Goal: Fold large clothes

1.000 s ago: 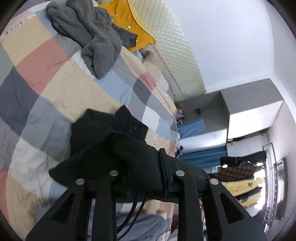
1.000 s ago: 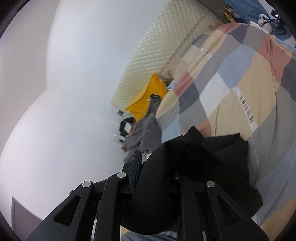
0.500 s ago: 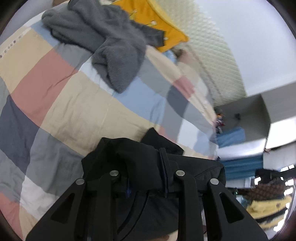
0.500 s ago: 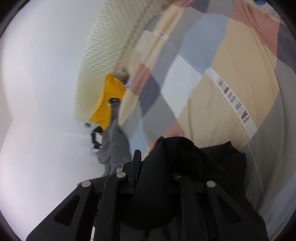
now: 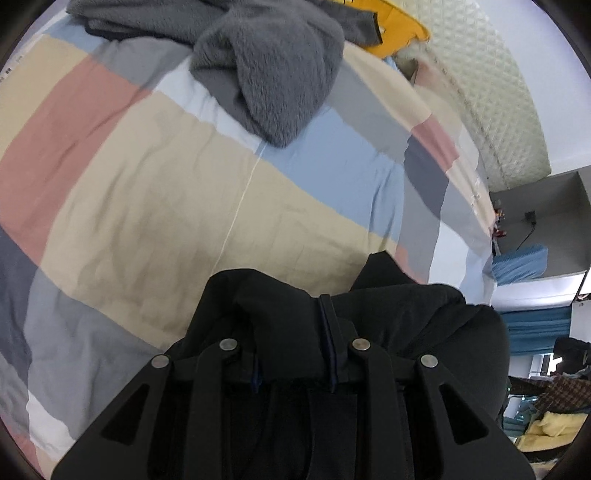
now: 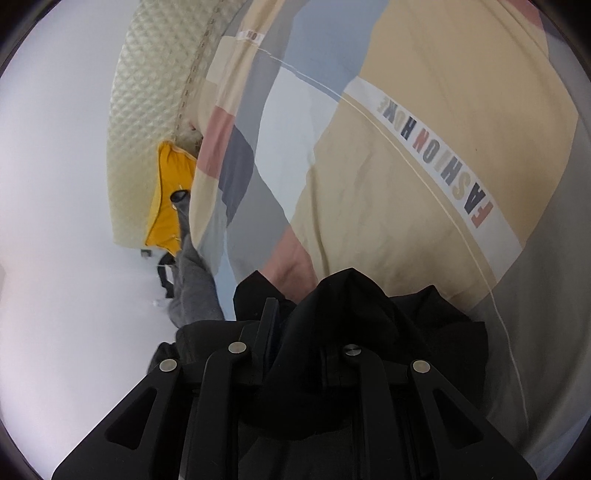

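Both my claws pinch one black fabric garment [image 5: 388, 325] just over the bed.

My left claw [image 5: 293, 354] is nearly closed on a bunched fold; its fingertips are buried in cloth, and the garment's lower part is cut off by the frame. My right claw [image 6: 295, 354] is clamped almost shut on another fold, tips likewise hidden. Below lies a checked quilt in beige, pink, blue and grey [image 5: 155, 192], carrying a fuzzy grey garment [image 5: 273, 70] and, partly hidden behind it, a yellow cloth [image 5: 399, 29] by the cream quilted headboard [image 6: 147, 92].
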A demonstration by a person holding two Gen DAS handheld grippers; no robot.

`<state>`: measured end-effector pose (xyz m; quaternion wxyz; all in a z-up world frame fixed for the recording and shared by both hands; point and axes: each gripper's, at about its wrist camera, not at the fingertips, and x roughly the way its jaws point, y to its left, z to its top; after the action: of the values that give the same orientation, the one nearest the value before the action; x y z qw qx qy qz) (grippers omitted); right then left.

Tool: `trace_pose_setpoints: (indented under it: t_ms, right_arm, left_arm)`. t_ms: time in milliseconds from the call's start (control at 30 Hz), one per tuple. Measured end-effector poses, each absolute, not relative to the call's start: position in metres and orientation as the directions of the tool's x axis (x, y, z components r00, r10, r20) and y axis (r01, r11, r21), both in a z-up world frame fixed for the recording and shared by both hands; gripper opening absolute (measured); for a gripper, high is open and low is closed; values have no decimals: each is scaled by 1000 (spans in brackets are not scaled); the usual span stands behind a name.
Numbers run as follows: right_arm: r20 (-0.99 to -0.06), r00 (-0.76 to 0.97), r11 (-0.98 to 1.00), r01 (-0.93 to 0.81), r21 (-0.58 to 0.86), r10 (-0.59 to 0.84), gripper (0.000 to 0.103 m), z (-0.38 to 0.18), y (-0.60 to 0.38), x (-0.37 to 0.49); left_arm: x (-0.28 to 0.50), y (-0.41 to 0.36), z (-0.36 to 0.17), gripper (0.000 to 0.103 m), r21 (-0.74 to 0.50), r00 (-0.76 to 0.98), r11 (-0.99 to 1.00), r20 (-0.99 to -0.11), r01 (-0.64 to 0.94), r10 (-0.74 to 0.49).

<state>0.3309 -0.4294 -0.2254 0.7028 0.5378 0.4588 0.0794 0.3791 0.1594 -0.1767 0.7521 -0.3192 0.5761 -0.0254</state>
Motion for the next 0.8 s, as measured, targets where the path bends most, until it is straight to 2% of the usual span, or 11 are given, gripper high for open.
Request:
trace_pose_setpoints:
  t_ms: [100, 200, 300, 433, 533, 633, 700, 800]
  right_arm:
    - [-553, 564, 404, 378, 833, 613, 20, -221, -430, 328]
    - [-540, 579, 417, 344, 841, 611, 30, -206, -430, 322]
    - [-518, 617, 418, 314, 852, 592, 64, -178, -429, 305]
    - [-530, 637, 479, 274, 834, 559, 65, -134, -428, 288]
    - [-532, 663, 524, 239, 818, 527, 65, -92, -426, 272]
    - [-516, 699, 562, 195, 804, 495, 65, -48, -420, 255]
    - [-483, 728, 576, 148, 804, 487, 65, -16, -416, 244]
    - [-494, 754, 678, 89, 730, 433, 65, 29, -399, 233]
  left_arm:
    - [374, 162, -171, 27, -525, 337, 782, -843, -337, -420]
    - [362, 165, -161, 30, -521, 313, 785, -848, -335, -429]
    - [359, 160, -147, 37, -498, 300, 802, -861, -329, -412]
    - [339, 156, -112, 63, -512, 339, 808, -845, -293, -413]
    - [325, 148, -76, 77, -510, 382, 826, -832, -241, -403]
    - [309, 137, -30, 77, -491, 457, 853, -809, -178, -370]
    - [305, 132, -9, 78, -510, 485, 849, -782, -138, -391]
    - [293, 120, 36, 78, -486, 587, 873, -722, -52, -367]
